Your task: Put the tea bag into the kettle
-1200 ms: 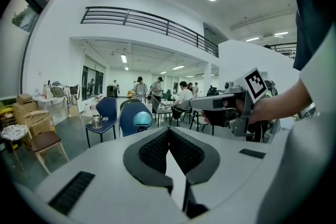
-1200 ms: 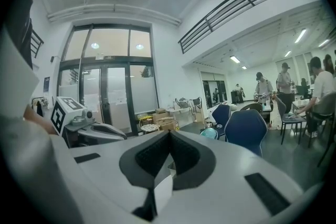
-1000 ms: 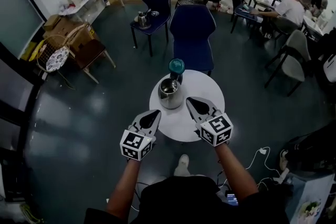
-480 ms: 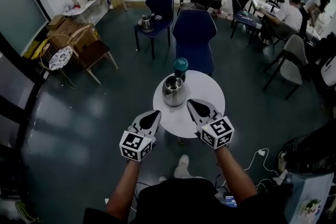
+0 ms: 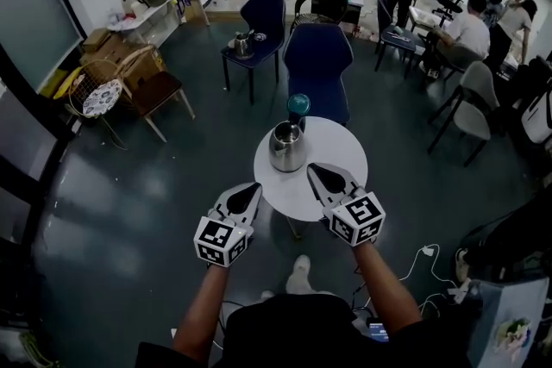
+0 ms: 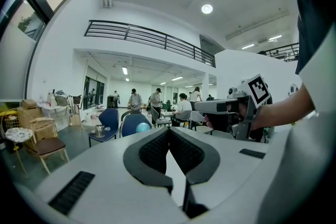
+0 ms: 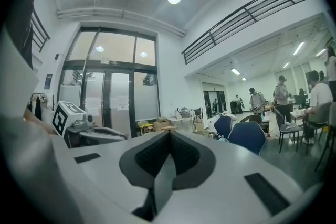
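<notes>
— Dark floor (image 5: 129,185) all round, busy office behind; what can't you make out?

— The tea bag: no view shows it clearly. Both gripper views look over the desk, so the kettle is hidden behind each claw's own body.

— And the kettle?

— Shiny steel kettle (image 5: 287,146), upright at the centre of the head view, on the left part of a round white desk (image 5: 332,152). A teal-topped object (image 5: 297,105) stands just behind it, a blue chair (image 5: 317,65) beyond.

— Arms?

— Both forearms reach up from the bottom edge. The left claw (image 5: 254,186) hangs just off the desk's lower-left rim; the right claw (image 5: 311,167) is over its lower-right edge. Each is clenched, pads meeting, nothing seen between them.
</notes>
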Motion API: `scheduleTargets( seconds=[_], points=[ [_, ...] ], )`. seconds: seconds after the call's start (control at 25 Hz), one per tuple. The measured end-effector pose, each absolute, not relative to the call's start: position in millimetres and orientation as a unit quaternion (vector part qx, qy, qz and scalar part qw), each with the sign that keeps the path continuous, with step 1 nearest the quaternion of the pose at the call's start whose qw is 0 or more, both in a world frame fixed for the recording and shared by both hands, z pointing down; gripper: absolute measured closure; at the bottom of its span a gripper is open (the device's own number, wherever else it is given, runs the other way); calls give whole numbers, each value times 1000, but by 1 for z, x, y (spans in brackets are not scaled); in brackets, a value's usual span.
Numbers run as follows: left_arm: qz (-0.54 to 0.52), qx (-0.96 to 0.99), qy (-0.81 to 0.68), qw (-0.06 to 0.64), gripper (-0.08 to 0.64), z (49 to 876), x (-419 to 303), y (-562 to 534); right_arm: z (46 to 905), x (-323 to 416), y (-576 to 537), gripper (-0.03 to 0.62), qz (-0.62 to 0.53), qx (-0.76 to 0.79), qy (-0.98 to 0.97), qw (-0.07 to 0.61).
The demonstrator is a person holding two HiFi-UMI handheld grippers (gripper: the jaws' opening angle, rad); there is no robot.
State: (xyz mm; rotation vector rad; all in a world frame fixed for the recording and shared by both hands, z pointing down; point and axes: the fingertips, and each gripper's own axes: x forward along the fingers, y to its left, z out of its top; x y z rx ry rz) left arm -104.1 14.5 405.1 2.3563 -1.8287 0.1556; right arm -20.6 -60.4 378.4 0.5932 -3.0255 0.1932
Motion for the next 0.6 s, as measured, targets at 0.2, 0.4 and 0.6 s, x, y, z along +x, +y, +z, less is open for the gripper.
scheduleTargets(
  seconds=[0.2, 0.4, 0.6],
  points=[
    [48, 790, -606, 73, 545, 405, -96, 36, 376, -12, -36, 575, 55, 196, -979, 25],
    [45, 795, -601, 67, 545, 402, -91, 68, 373, -7, -1, 575, 50, 202, -978, 25],
    [48, 797, -599, 65, 545, 396, -88, 103, 366, -5, 36, 575, 46, 200, -978, 26]
  ],
)
